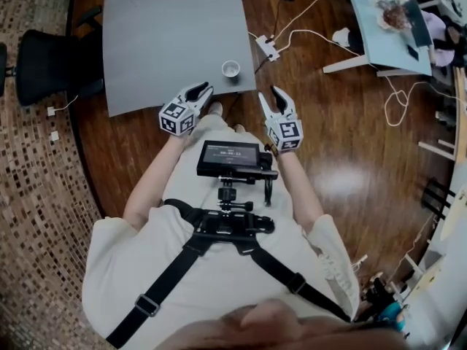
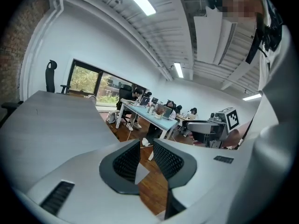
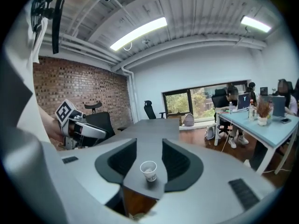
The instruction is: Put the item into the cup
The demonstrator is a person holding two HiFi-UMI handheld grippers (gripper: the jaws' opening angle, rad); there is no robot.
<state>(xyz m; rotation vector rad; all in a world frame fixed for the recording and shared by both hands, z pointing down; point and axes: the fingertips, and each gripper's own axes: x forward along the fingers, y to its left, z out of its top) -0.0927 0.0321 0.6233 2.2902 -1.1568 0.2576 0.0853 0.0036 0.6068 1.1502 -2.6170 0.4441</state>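
Note:
A small white paper cup stands near the near right corner of the grey table. In the right gripper view the cup shows some way off, in line with the gap of my right gripper, which is open and holds nothing. My left gripper has a narrow gap between its pads, and only the table corner and wooden floor show through it. In the head view both grippers hang in front of the person's body, short of the table edge: the left gripper is left of the cup, the right gripper to its right.
A black office chair stands left of the table. A power strip with white cables lies on the wooden floor to the right. A light blue desk with people sits at the far right. A chest-mounted screen hangs below the grippers.

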